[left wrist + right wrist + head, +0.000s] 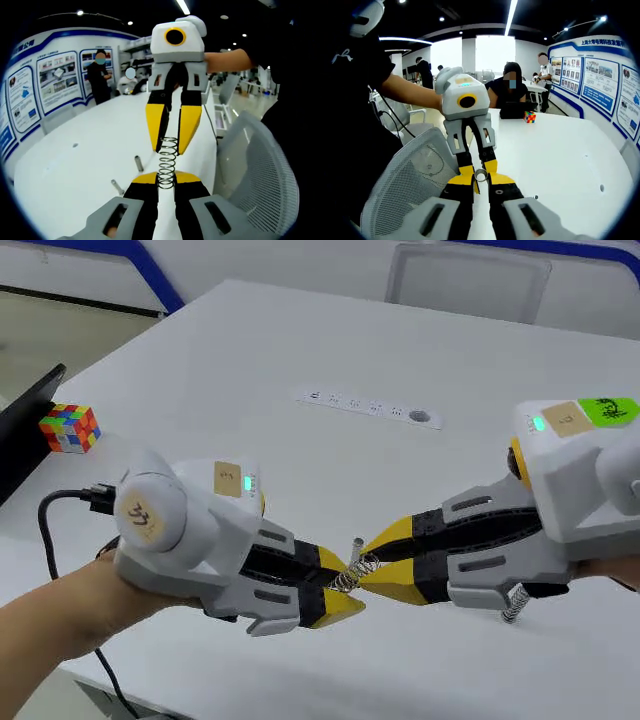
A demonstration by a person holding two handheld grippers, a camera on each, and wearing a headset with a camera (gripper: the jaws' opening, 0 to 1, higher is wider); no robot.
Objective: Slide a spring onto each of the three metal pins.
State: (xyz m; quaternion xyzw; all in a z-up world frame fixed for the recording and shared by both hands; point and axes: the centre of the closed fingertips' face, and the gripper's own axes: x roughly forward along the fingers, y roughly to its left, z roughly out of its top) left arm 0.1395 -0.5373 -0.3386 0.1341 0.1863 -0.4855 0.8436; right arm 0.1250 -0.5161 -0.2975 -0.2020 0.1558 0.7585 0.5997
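Note:
A coil spring (352,571) hangs in the air between the two grippers, which meet tip to tip over the white table (300,350). My left gripper (345,587) is shut on one end. My right gripper (366,564) pinches the other end. In the left gripper view the spring (167,162) runs from my left gripper (166,178) up to the right gripper (171,145). In the right gripper view the spring (481,175) shows end-on at my right gripper (481,181). A metal pin (358,545) stands just behind the tips. Two pins (138,163) (117,187) show on the table. A second spring (515,602) pokes out below the right gripper.
A Rubik's cube (70,427) and a dark device (25,425) sit at the table's left edge. A black cable (55,530) trails from the left gripper. A power strip (365,407) lies mid-table, with a mesh chair (470,280) beyond. People stand in the background.

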